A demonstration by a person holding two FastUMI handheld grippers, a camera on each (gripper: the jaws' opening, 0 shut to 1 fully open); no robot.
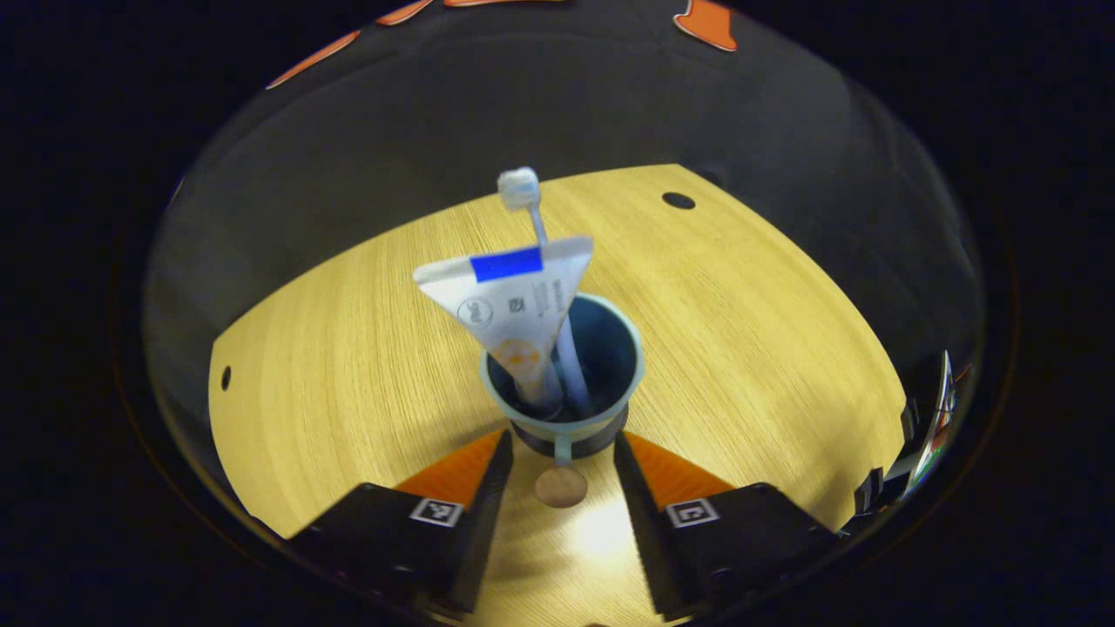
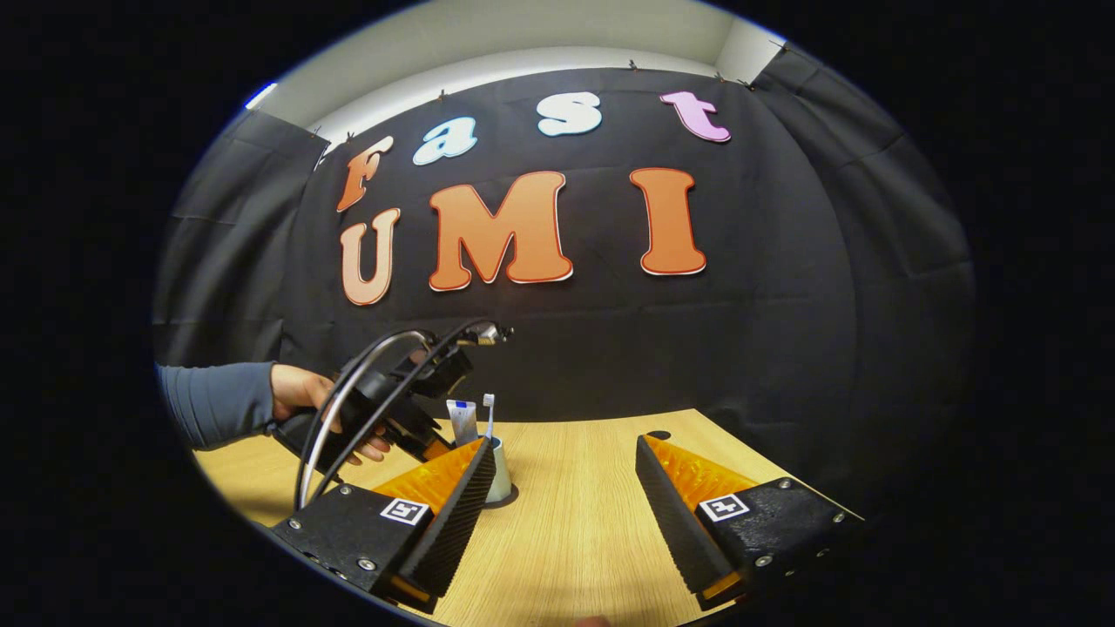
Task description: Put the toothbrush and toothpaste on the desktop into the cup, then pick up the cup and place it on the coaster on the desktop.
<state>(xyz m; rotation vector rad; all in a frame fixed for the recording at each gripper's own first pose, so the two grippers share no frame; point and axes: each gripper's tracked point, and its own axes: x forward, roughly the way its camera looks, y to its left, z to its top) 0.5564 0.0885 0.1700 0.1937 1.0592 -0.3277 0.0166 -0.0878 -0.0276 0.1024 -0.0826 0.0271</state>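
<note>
- The left claw [image 1: 562, 444] has its fingers spread on either side of the light-blue cup [image 1: 564, 374]; whether both press on its base I cannot tell.
- The cup stands upright near the middle of the wooden desk [image 1: 740, 348], with the toothpaste tube [image 1: 510, 300] and the toothbrush [image 1: 540, 252] leaning inside it.
- A small round brown coaster [image 1: 561, 487] lies just below the cup, toward the near edge of the desk.
- The right claw [image 2: 566, 479] hangs released over the desk, well apart from the cup.
- In the right gripper view a sleeved hand [image 2: 305, 401] holds the left claw.
</note>
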